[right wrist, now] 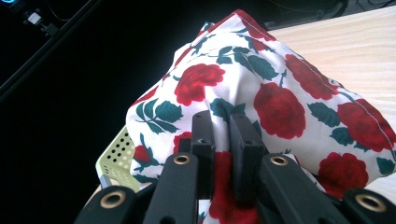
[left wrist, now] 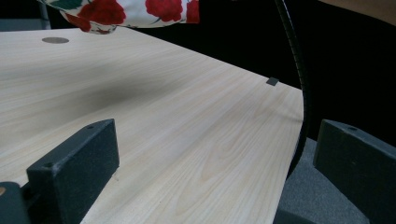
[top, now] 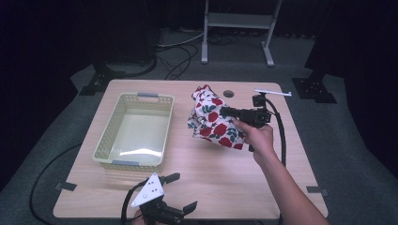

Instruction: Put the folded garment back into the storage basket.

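High view, table: a light wooden table [top: 225, 178] stands on a grey floor, with a small round hole [top: 228, 93] near its far edge.
High view, basket: a pale yellow-green basket [top: 104, 143] with perforated walls stands on the left half of the table, and nothing lies inside it.
High view, cloth: a white cloth with red roses [top: 211, 119] hangs bunched up over the right half of the table, between the basket and the right edge; I cannot tell if its lower end touches the wood.
High view, right gripper: the right gripper [top: 224, 111] is held by the person's right hand [top: 259, 136], and its jaws are pressed together on the cloth from the right side.
High view, left gripper: the left gripper [top: 182, 191] is at the near edge of the table, in front of the basket, with its jaws wide apart and nothing between them.
Left gripper view, jaws: the two black jaws stand far from each other, low over the bare wood near the right edge of the table.
Left gripper view, cloth: the lower part of the cloth [left wrist: 126, 11] shows at the top, above the table.
Left gripper view, cable: a black cable [left wrist: 299, 88] runs down the right side.
Right gripper view, jaws: the two jaws are closed on a fold of the cloth [right wrist: 280, 98].
Right gripper view, basket: a corner of the basket [right wrist: 116, 156] shows below the cloth, at the left.
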